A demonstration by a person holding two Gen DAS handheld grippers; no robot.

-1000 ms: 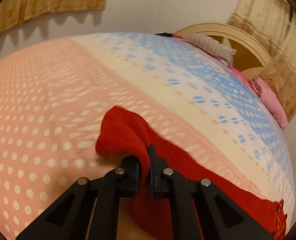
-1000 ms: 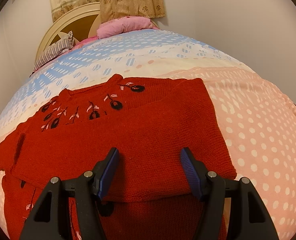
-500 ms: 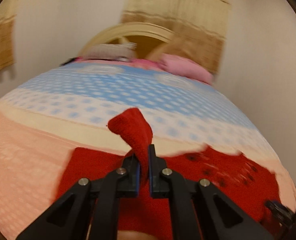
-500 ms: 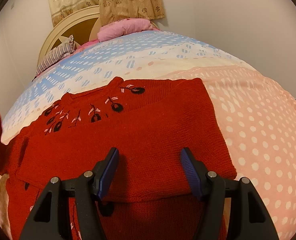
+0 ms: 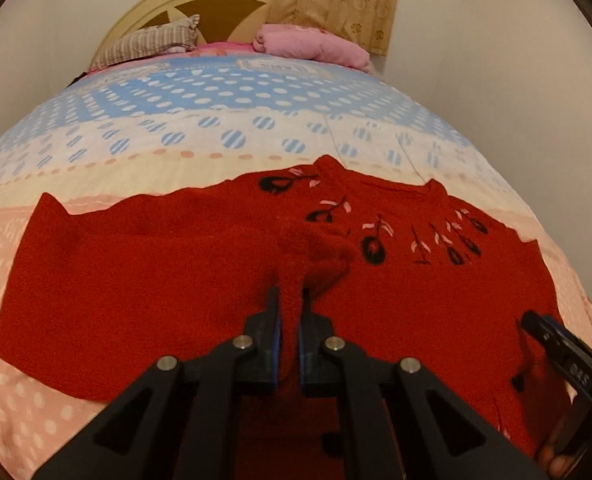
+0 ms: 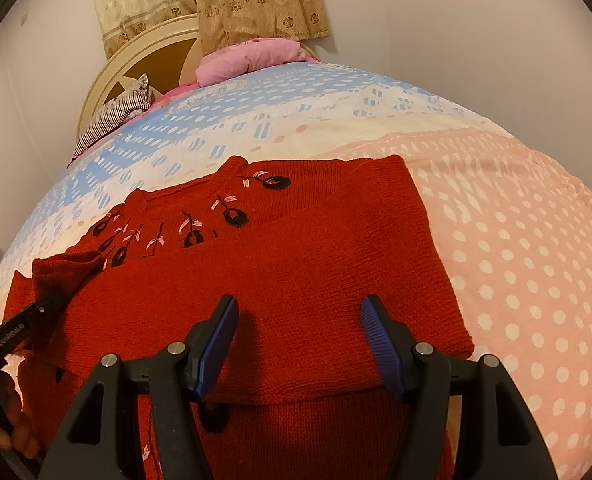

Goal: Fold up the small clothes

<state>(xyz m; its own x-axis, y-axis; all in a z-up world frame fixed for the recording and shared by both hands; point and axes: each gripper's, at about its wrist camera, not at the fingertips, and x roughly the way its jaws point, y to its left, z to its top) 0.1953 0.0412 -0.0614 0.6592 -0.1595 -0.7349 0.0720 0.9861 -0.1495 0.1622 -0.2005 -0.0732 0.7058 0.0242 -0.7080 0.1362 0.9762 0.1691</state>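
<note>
Red sweater (image 5: 144, 280) flat on bed (image 5: 96, 152), below the pillows. Left gripper (image 5: 290, 320): jaws just easing apart, sleeve cuff (image 5: 311, 248) pinched between. Right gripper (image 6: 297, 340): jaws apart over sweater's folded edge, empty.

Our left gripper (image 5: 289, 308) sits low in the middle of its frame, angled downward, its fingers (image 5: 272, 312) nearly together and just beginning to part, red knit between them. Our right gripper (image 6: 297, 340) also points downward, fingers (image 6: 379, 340) spread wide with nothing pinched, low centre of its frame.
</note>
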